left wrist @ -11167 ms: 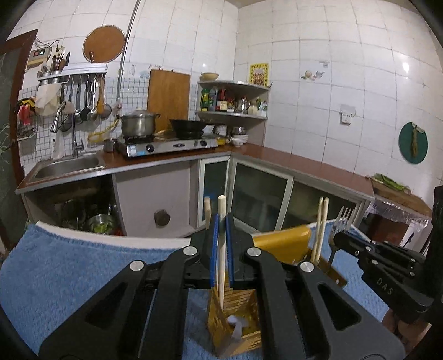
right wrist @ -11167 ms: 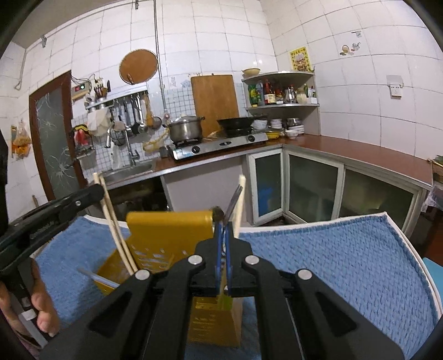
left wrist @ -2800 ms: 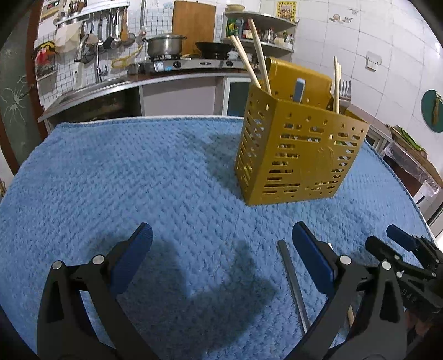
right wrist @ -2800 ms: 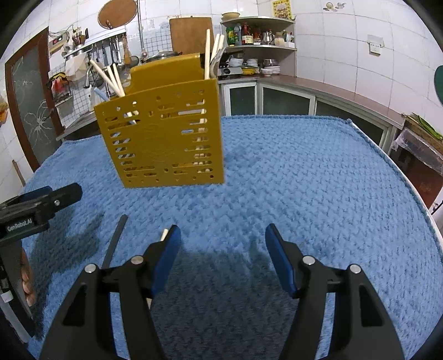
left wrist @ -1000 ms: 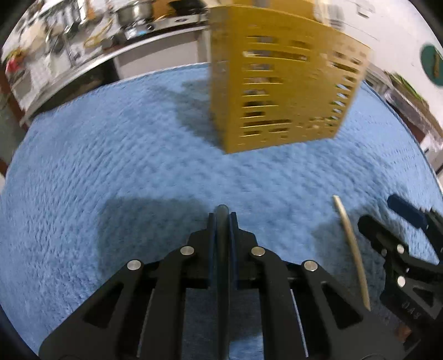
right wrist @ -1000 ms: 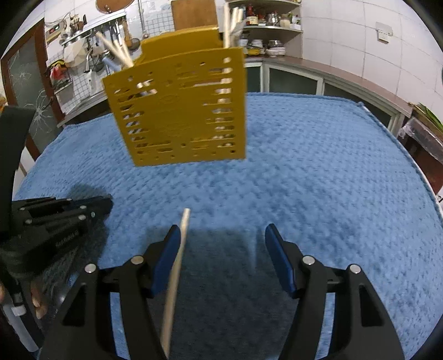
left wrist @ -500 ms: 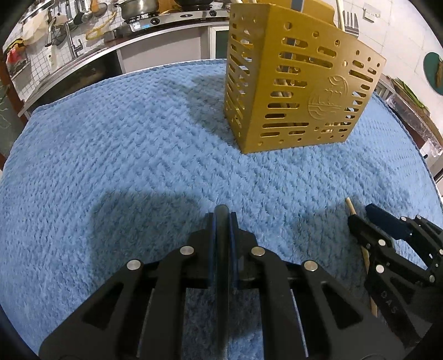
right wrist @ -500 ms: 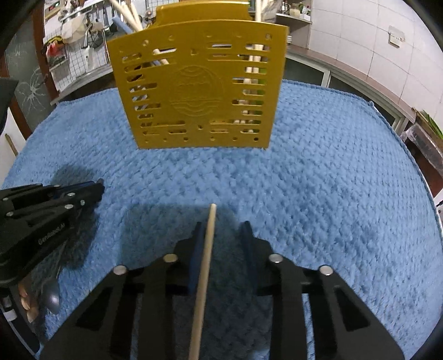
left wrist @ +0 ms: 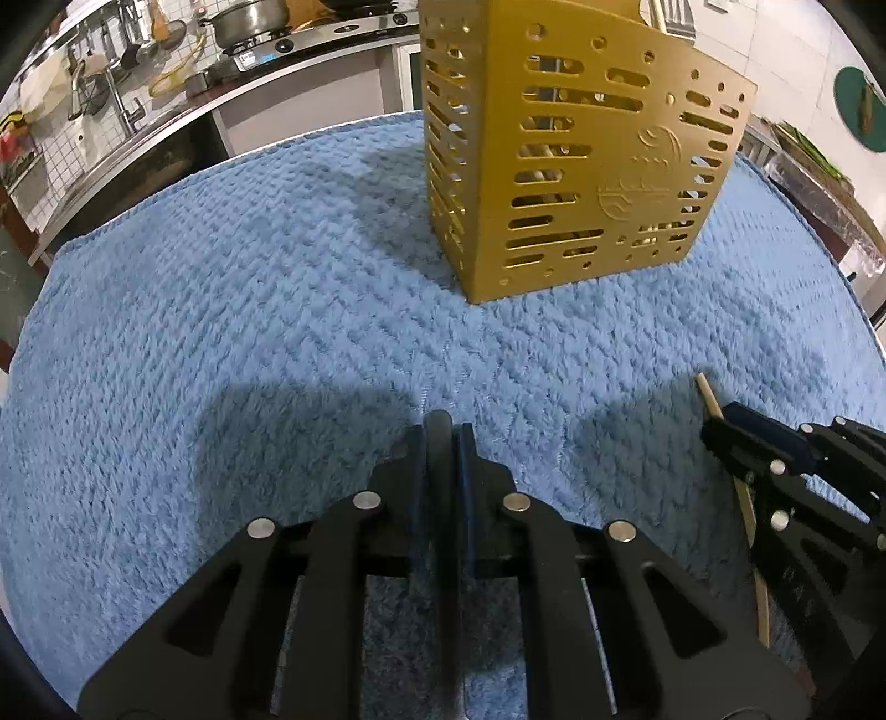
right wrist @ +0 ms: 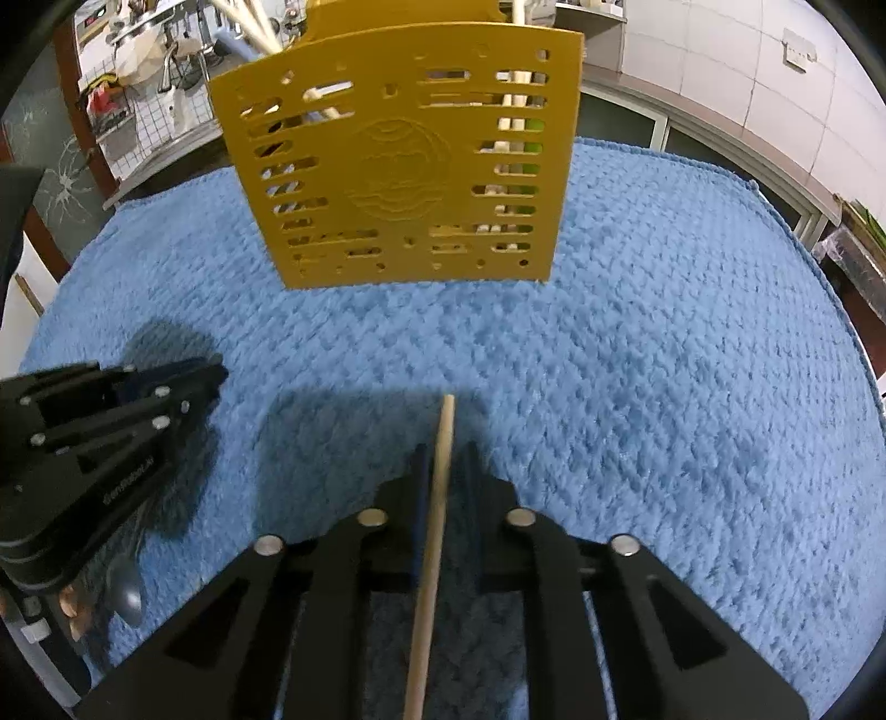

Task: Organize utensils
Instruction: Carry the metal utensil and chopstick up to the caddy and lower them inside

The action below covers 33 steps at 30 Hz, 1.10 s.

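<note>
A yellow slotted utensil holder (left wrist: 581, 166) stands on the blue towel (left wrist: 249, 332), with chopsticks and a fork sticking out of it. My left gripper (left wrist: 443, 437) is shut on a dark spoon handle (left wrist: 441, 498). The spoon's bowl (right wrist: 124, 595) shows below that gripper (right wrist: 216, 371) in the right wrist view. My right gripper (right wrist: 446, 448) has its jaws closing, and its pads press on a wooden chopstick (right wrist: 437, 526) that lies lengthwise between them. In the left wrist view that gripper (left wrist: 720, 421) sits at the right with the chopstick tip (left wrist: 709, 396) poking past it. Both grippers are short of the holder (right wrist: 398, 166).
The towel (right wrist: 664, 360) covers the whole table top. Behind it run a kitchen counter with a stove and pot (left wrist: 249, 27), a sink with hanging tools (left wrist: 99, 94), and glass-door cabinets (right wrist: 692, 133). A person's fingertips (right wrist: 75, 603) show at the lower left.
The right gripper's jaws have come together on the chopstick, which lay loose between the open fingers a second ago. The left gripper has stayed shut on the dark handle.
</note>
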Available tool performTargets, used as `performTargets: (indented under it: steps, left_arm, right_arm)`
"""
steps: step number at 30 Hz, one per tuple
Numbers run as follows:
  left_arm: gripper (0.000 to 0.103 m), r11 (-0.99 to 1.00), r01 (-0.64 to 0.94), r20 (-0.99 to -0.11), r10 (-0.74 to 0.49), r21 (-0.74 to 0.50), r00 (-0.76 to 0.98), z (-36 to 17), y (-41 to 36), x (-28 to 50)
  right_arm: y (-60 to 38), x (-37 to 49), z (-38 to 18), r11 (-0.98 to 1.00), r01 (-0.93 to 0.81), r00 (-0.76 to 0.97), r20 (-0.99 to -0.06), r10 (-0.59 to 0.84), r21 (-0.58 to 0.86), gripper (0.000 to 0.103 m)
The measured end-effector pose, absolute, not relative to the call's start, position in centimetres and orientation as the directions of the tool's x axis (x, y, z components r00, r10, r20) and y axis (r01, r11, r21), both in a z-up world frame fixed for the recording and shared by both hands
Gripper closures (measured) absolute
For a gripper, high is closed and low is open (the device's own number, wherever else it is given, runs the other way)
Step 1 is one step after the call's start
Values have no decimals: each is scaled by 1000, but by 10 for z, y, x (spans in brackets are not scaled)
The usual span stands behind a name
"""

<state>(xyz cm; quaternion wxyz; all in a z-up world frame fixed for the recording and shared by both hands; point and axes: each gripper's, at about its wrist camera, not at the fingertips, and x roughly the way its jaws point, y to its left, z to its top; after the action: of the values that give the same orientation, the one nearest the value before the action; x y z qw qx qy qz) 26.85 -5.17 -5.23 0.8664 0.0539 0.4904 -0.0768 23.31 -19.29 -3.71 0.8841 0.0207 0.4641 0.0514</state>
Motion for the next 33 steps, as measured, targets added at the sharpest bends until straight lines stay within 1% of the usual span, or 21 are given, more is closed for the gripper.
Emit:
performTargets:
  steps: [4, 6, 11, 16, 23, 29, 33]
  left_arm:
    - [95, 984, 176, -854, -121, -35, 506, -51, -46, 268]
    - [95, 982, 173, -848, -158, -80, 505, -48, -43, 266]
    - [95, 977, 169, -808, -206, -133, 553, -34, -42, 257]
    - [95, 971, 181, -716, -235, -153, 657, -3, -40, 243]
    - [95, 958, 216, -607, -286, -187, 742, 26, -42, 227]
    - [95, 949, 236, -512, -313, -210, 800, 56, -46, 223]
    - [95, 945, 256, -415, -320, -204, 851, 88, -48, 221]
  right_arm:
    - [-203, 233, -33, 988, -75, 580, -800, 154, 136, 97]
    - [-207, 230, -27, 984, -86, 601, -779, 175, 155, 97]
    - [-221, 223, -5, 973, -98, 671, -708, 219, 208, 97]
    - [-240, 216, 15, 960, -115, 743, -620, 254, 255, 97]
    - [-258, 211, 35, 942, -148, 804, -519, 292, 300, 97]
    - [-271, 204, 64, 939, -175, 873, -394, 287, 296, 97]
    - [-279, 204, 95, 934, -192, 914, -291, 281, 301, 97]
